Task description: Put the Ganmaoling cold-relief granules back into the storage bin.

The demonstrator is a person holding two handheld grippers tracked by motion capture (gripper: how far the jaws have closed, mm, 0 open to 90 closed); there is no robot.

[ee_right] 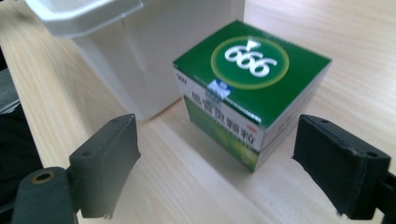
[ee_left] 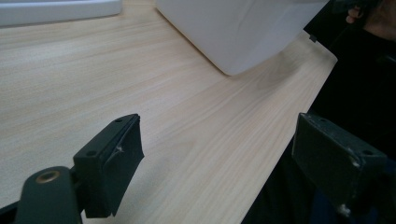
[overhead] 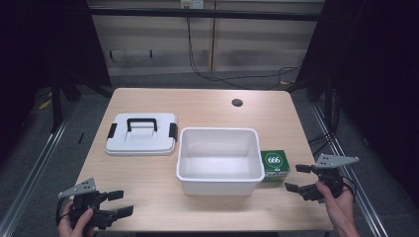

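A green box (overhead: 274,165) marked 666 stands on the table right beside the white bin (overhead: 220,160), on the bin's right side. In the right gripper view the green box (ee_right: 254,84) sits just ahead of the jaws, with a corner of the white bin (ee_right: 140,51) behind it. My right gripper (overhead: 298,177) is open, a short way right of the box, with nothing between its jaws. My left gripper (overhead: 120,203) is open at the table's front left, over bare wood. The left gripper (ee_left: 217,154) faces the white bin (ee_left: 243,28) across the tabletop.
A white lid (overhead: 142,133) with a black handle and side clips lies flat left of the bin. A round cable hole (overhead: 237,102) is at the back of the table. The table's front edge (ee_left: 280,140) runs close under the left gripper.
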